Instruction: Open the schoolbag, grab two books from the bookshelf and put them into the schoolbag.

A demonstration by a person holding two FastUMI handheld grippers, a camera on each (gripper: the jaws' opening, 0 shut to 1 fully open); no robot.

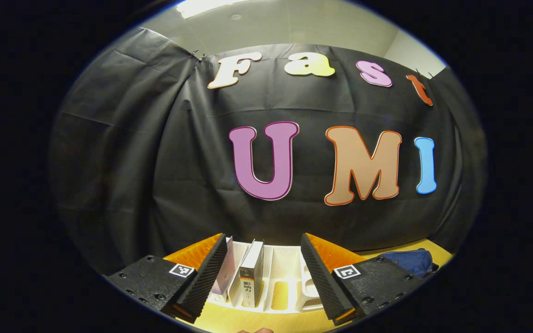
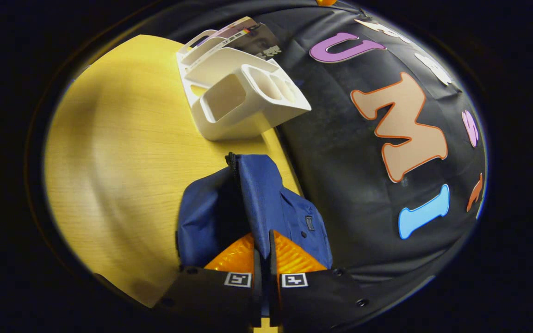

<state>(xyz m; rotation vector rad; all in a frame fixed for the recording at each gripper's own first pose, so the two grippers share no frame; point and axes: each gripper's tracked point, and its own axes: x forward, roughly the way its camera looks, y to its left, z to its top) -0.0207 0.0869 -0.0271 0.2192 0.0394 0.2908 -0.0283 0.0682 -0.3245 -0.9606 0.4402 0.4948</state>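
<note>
My right gripper (image 2: 262,259) pinches the schoolbag (image 2: 266,199) flap lower centre, holding it open; left gripper (image 1: 262,273) spread before the books (image 1: 251,273) in bookshelf (image 1: 289,277); next, clamp one.

In the left gripper view, the left gripper's (image 1: 263,273) near finger hides the lower part of the pale book (image 1: 224,273) standing just behind it, and the bookshelf (image 1: 289,282) beyond loses one end behind each finger. The schoolbag (image 1: 410,261), off past the far finger, is cut by that finger's body and the picture's rim, so whether it lies open there cannot be told. In the right gripper view, the right gripper (image 2: 262,252) pinches a fold of the bag's fabric; the fold's end is lost between the fingers. The books at the shelf's far end are too small and skewed to count.
</note>
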